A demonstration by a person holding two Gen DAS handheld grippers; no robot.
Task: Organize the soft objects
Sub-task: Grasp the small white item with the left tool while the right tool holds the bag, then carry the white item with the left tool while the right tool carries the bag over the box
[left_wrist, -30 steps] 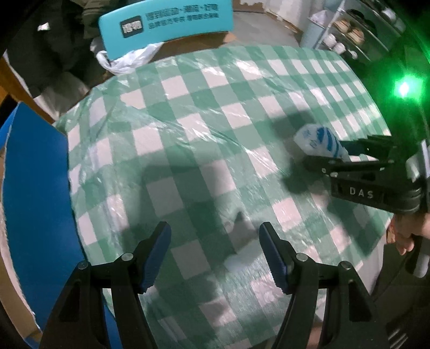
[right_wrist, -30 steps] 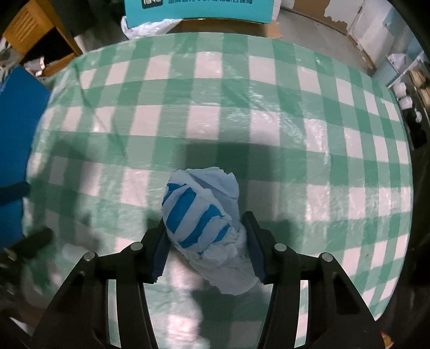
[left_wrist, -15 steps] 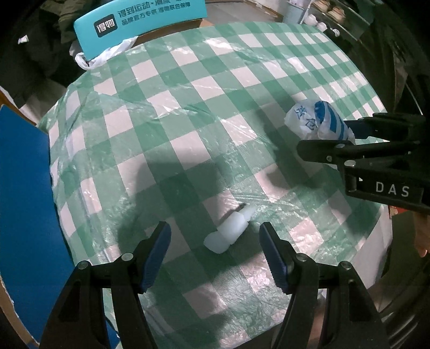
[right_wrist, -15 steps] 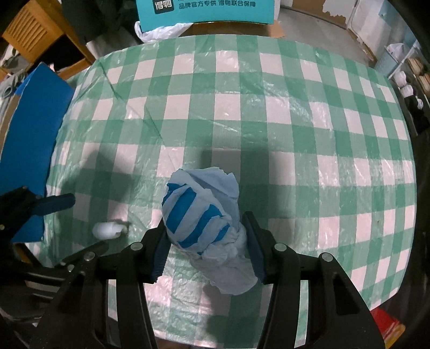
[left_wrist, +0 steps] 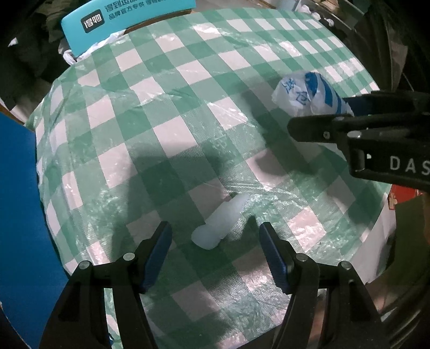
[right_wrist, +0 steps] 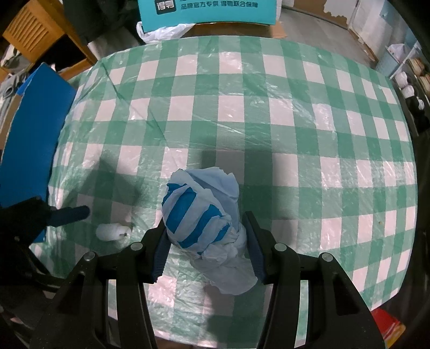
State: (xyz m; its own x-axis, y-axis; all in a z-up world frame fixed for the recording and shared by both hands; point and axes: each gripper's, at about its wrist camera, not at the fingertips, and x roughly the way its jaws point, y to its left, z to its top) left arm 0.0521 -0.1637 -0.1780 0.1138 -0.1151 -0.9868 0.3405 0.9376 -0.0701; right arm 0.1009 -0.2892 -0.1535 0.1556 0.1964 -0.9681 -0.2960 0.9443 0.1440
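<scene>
Reaching in from the near edge of the round table (right_wrist: 309,112), the right gripper (right_wrist: 205,243) is clamped on a crumpled blue-and-white striped plastic bag (right_wrist: 200,212); both blue pads are pressed into the bundle's sides, and the bundle is held above the green-and-white checked cover. In the left wrist view the same bag (left_wrist: 309,94) is seen projecting past the black fingers of the right gripper (left_wrist: 346,115), which enters from the right.

The left gripper (left_wrist: 215,252) is held low over the near left part of the table with its jaws spread wide and nothing between the pads. Just ahead of the gap a small white plastic bottle (left_wrist: 219,224) is lying on its side on the cover; it is touched by neither pad. In the right wrist view the bottle (right_wrist: 111,231) is seen beside the blue tip of the left gripper (right_wrist: 68,214).

A blue panel (left_wrist: 18,214) stands against the table's left edge, and a teal box with printed characters (right_wrist: 207,10) sits beyond the far edge, with a white plastic bag (right_wrist: 161,33) in front of it.

The bottle's long axis runs diagonally away from the left gripper, with its narrow neck pointed toward the far right. The held bag's long axis runs along the right gripper's fingers, its bunched end trailing back between them.
</scene>
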